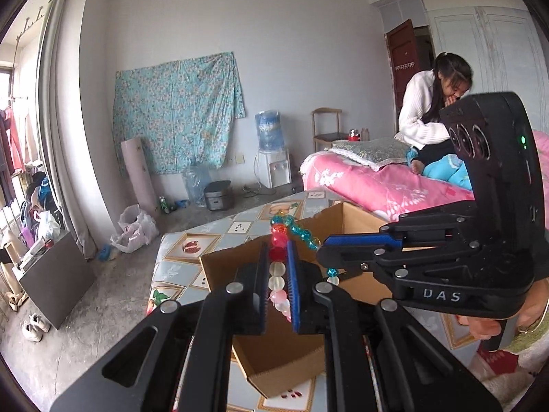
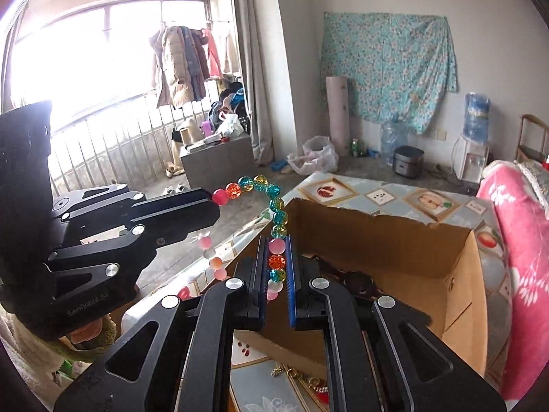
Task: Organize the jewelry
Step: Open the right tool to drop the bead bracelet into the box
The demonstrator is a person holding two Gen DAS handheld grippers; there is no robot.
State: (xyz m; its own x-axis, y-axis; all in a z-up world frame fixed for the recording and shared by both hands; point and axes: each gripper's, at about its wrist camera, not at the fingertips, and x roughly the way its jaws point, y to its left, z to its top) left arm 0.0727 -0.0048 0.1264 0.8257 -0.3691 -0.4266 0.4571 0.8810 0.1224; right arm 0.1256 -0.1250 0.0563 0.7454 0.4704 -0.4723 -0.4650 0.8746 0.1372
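While both black two-finger grippers with blue pads hang above the open brown cardboard box (image 1: 274, 357), one string of round glass beads (image 2: 271, 192) in pink, orange, teal and yellow stretches between them. The left gripper (image 1: 278, 257) has its jaws clamped on a run of red and frosted white beads; the right gripper (image 2: 277, 257) pinches pink, orange and teal ones. Between the two grips the strand arcs upward in the air, and a short tail of pink beads dangles under the left gripper. Below, the box sits on a table covered with a pale blue patterned cloth (image 1: 206, 237), beside a bed with a pink floral blanket (image 1: 377, 182).
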